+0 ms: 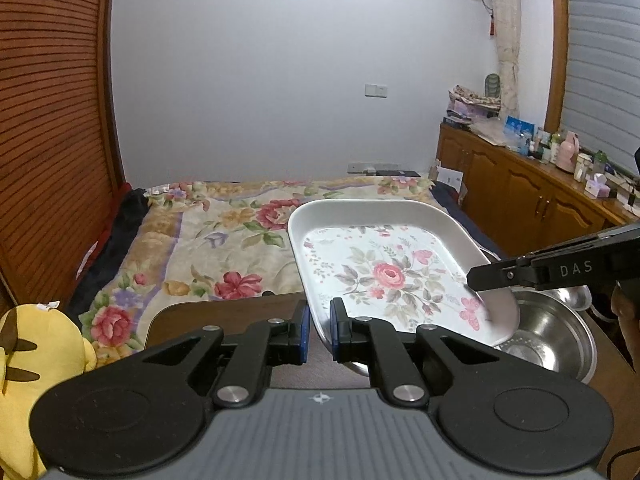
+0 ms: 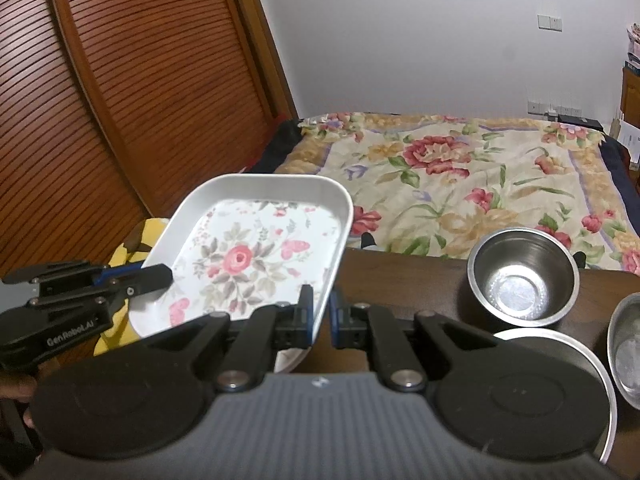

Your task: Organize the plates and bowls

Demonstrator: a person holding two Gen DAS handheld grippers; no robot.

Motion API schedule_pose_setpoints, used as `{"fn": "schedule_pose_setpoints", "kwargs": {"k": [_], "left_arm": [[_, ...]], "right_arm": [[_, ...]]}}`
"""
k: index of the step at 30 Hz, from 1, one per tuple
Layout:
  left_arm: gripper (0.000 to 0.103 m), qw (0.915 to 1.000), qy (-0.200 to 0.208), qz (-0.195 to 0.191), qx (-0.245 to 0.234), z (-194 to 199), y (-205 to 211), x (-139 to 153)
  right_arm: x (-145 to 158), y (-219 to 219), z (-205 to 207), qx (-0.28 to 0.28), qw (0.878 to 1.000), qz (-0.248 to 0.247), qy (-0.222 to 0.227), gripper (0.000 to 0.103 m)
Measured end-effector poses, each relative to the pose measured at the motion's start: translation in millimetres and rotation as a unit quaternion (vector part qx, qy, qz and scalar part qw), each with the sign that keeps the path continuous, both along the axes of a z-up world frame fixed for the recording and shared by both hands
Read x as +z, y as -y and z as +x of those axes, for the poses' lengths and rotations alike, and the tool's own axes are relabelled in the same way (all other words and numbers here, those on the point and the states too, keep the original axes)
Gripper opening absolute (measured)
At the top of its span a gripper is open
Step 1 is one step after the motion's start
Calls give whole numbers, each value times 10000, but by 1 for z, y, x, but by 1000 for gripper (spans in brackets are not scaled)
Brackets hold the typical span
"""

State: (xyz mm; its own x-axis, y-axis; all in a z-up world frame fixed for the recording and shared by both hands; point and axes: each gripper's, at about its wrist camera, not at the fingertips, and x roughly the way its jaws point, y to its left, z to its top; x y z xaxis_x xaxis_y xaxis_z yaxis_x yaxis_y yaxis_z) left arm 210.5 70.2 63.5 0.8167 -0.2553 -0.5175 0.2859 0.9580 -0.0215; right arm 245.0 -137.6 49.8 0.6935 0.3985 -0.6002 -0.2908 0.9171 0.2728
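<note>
— Where was the tray, and how did you have it?

— You held the flowered tray [image 1: 394, 268] up off the tabletop [image 2: 404, 280], tilted, between both tools. Your left tongs [image 1: 319, 334] were clamped on its left rim, the blue pads [image 1: 305, 334] pinching the white edge. Your right tongs [image 2: 320, 316] gripped the opposite rim the same way, one pad inside the tray and one outside.

— How were the two tools posed?

— In the left wrist view your right tool reached in from the right side, level, its black fingertip [image 1: 486, 278] lying over the tray's near right corner. In the right wrist view your left tool came in from the left, its finger [image 2: 154, 276] resting over the tray's left edge. Both pointed inward at the tray, facing one another across it.

— And the rest of the dishes?

— A small steel bowl [image 2: 522, 278] stood upright on the tabletop to the right of the tray. A round pan [image 2: 600, 376] lay nearer you, partly behind the right tool, and another steel bowl [image 2: 626, 348] showed at the right edge. In the left wrist view a steel bowl [image 1: 552, 336] sat just beneath the tray's right corner. Beyond the tabletop lay the bed [image 2: 480, 184] with its flowered blanket.
</note>
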Motion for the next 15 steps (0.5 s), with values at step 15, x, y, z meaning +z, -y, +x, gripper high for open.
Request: {"fn": "schedule_pose_setpoints", "kwargs": {"k": [15], "left_arm": [[12,9998,-95,123,-122,-15,1,-13]], "right_arm": [[-8,9,-22,142,9998,102,56,11]]}}
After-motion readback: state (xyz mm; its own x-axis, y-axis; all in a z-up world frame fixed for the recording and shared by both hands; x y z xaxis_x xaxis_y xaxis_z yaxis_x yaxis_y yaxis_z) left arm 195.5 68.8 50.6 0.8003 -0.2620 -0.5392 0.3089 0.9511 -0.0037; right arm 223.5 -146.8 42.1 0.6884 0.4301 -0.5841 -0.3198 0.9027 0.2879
